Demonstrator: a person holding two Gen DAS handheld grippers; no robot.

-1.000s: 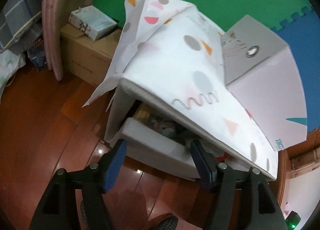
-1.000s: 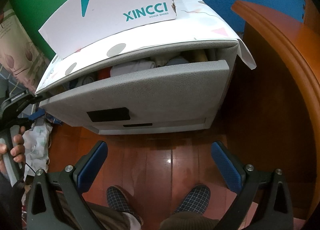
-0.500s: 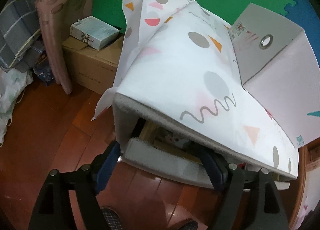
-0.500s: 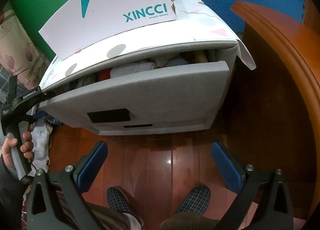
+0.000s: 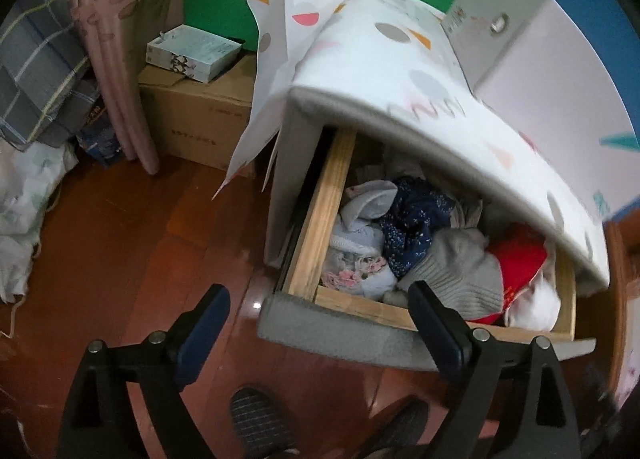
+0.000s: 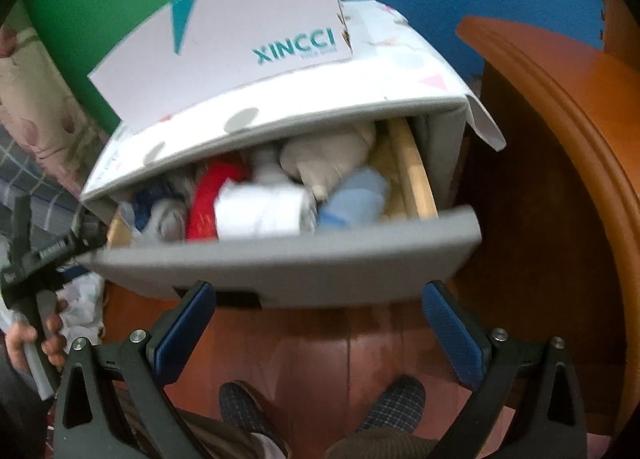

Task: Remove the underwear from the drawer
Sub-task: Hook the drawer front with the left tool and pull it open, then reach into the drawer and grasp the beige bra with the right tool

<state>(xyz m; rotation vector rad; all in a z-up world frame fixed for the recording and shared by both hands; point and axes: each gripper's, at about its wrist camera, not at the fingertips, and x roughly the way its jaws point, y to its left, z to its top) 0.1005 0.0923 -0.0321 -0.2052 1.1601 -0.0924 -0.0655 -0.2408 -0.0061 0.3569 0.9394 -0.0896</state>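
Observation:
The grey-fronted drawer (image 5: 340, 335) of the small cabinet (image 5: 380, 71) stands pulled out, packed with folded clothes: a navy flowered piece (image 5: 412, 219), a grey knit (image 5: 460, 271), a red item (image 5: 516, 263). From the right wrist view I also see a white folded piece (image 6: 260, 211) and a light blue one (image 6: 356, 203). My left gripper (image 5: 318, 299) hangs at the drawer's left front corner, jaws opening, pads off the panel. A hand holds the left gripper (image 6: 60, 243) there. My right gripper (image 6: 318, 293) is open before the drawer front (image 6: 280, 259), holding nothing.
A XINCCI shoe box (image 6: 240, 43) rests on the cabinet's patterned paper cover. A cardboard box (image 5: 196, 115) and a curtain (image 5: 120, 39) stand to the left, with bags (image 5: 24, 199) on the floor. Curved wooden furniture (image 6: 560, 179) flanks the right. Slippered feet (image 6: 400, 399) are below.
The drawer has slid out towards me, baring the clothes inside. My left gripper's jaws have spread wider at the drawer's left corner. The right gripper has stayed where it was.

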